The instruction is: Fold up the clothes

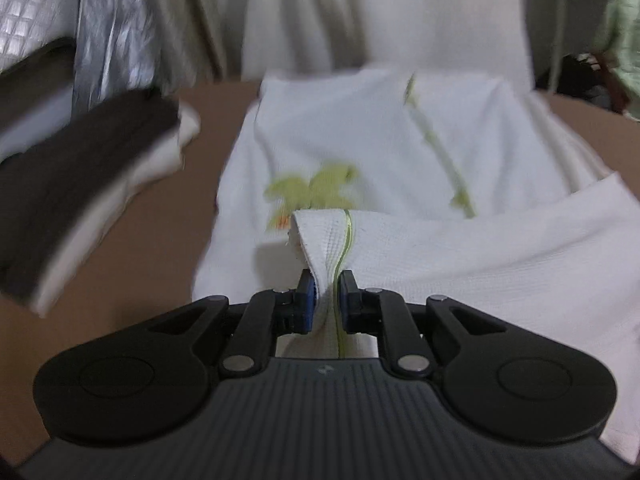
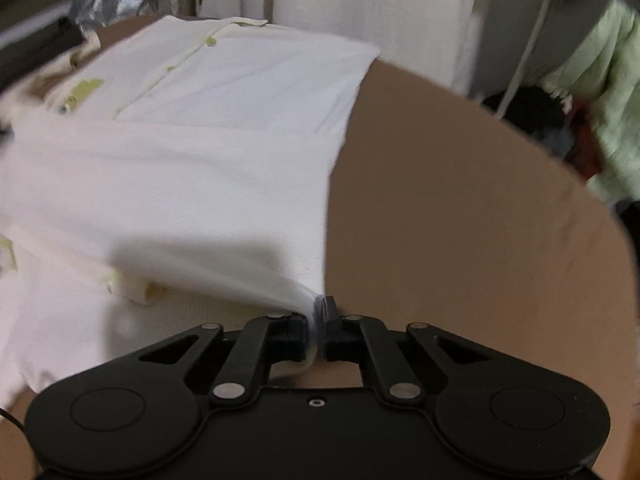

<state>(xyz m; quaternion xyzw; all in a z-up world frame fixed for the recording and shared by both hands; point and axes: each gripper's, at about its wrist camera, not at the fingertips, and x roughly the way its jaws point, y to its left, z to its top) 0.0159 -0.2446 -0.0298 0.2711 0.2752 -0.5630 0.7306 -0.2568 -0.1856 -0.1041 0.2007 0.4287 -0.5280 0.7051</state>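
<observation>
A white garment (image 1: 360, 148) with green print lies spread on a brown table (image 1: 156, 224). My left gripper (image 1: 327, 280) is shut on a bunched corner of its hem, with a thin green stripe running between the blue pads; the corner stands up off the table. In the right wrist view the same white garment (image 2: 192, 168) fills the left half, with its button placket at the far end. My right gripper (image 2: 319, 312) is shut on the near right corner of the cloth, which is pinched thin between the fingers at the garment's edge.
A stack of folded clothes (image 1: 76, 196), dark brown over cream, sits on the table at the left. Pale curtains (image 1: 360, 12) hang behind the table, with silvery plastic (image 1: 108, 32) at the far left. Bare brown table (image 2: 460, 208) spreads right of the garment; pale green cloth (image 2: 608, 80) lies beyond.
</observation>
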